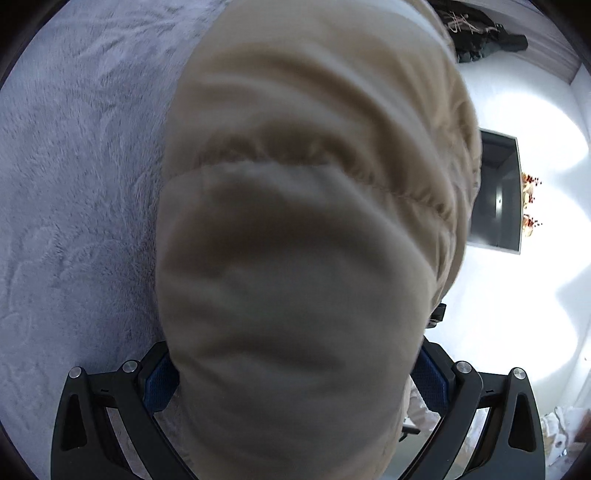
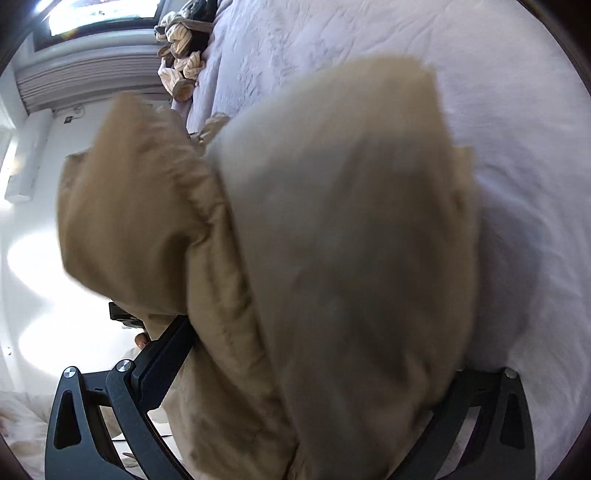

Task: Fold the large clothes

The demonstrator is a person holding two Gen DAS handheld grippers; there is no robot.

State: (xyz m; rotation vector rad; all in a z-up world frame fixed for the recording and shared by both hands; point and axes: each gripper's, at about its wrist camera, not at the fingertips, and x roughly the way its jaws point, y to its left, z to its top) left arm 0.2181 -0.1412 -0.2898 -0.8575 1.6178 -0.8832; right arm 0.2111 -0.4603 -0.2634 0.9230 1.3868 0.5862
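A large beige padded garment (image 1: 314,229) fills the middle of the left wrist view and drapes over my left gripper (image 1: 295,373); its jaws are closed on a thick bunch of the fabric, and the fingertips are hidden. In the right wrist view the same beige garment (image 2: 314,258) hangs over my right gripper (image 2: 314,387), which is shut on it; only its left finger (image 2: 162,358) shows. The garment is lifted above a pale lilac bedspread (image 2: 406,44).
The lilac bedspread (image 1: 74,184) lies to the left. A white wall with a dark framed screen (image 1: 496,192) is to the right. Dark clothes (image 1: 476,29) lie at the bed's far edge. A striped bundle of clothes (image 2: 181,62) sits by a window.
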